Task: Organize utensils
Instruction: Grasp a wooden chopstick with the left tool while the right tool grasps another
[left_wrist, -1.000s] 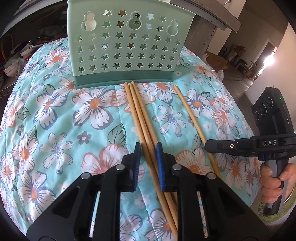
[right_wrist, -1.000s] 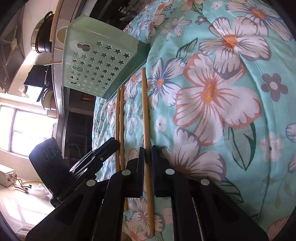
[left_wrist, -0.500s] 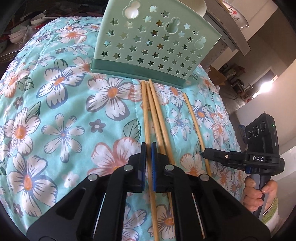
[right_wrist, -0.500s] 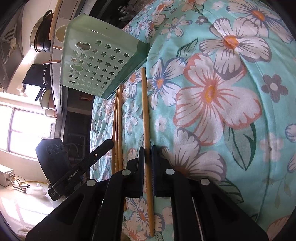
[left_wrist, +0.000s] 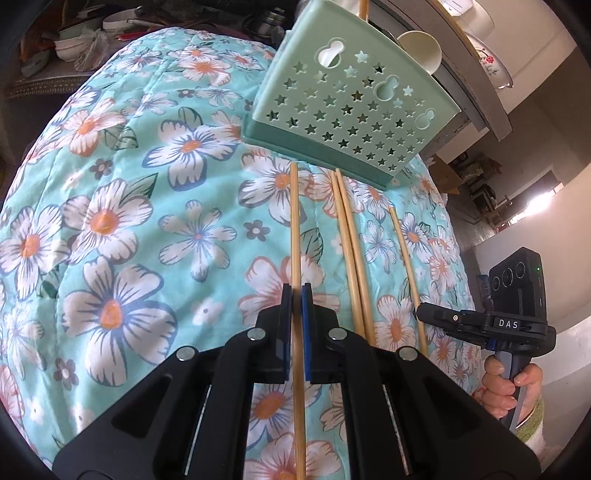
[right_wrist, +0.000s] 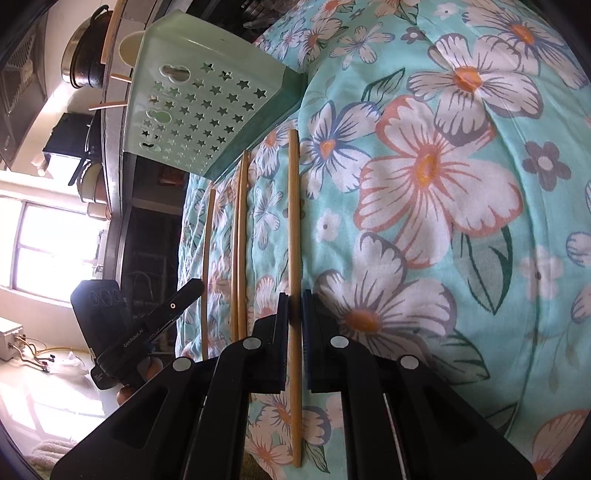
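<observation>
Surface: floral quilt (left_wrist: 110, 221), filling the frame.
Holder: green star-holed basket (left_wrist: 354, 110), upper centre-right.
Left hand-held gripper (left_wrist: 296, 295): clenched on one chopstick (left_wrist: 294, 221).
Right hand-held gripper (right_wrist: 295, 299): clenched on another chopstick (right_wrist: 294, 221).
Loose chopsticks (left_wrist: 351, 240): centre-right, on quilt.

White letters "DAS" on the black body of the right gripper (left_wrist: 422, 315), seen from the left wrist. Small white lettering, apparently "GenRobot.AI", along the black arm of the left gripper (right_wrist: 197, 286), seen from the right wrist.
</observation>
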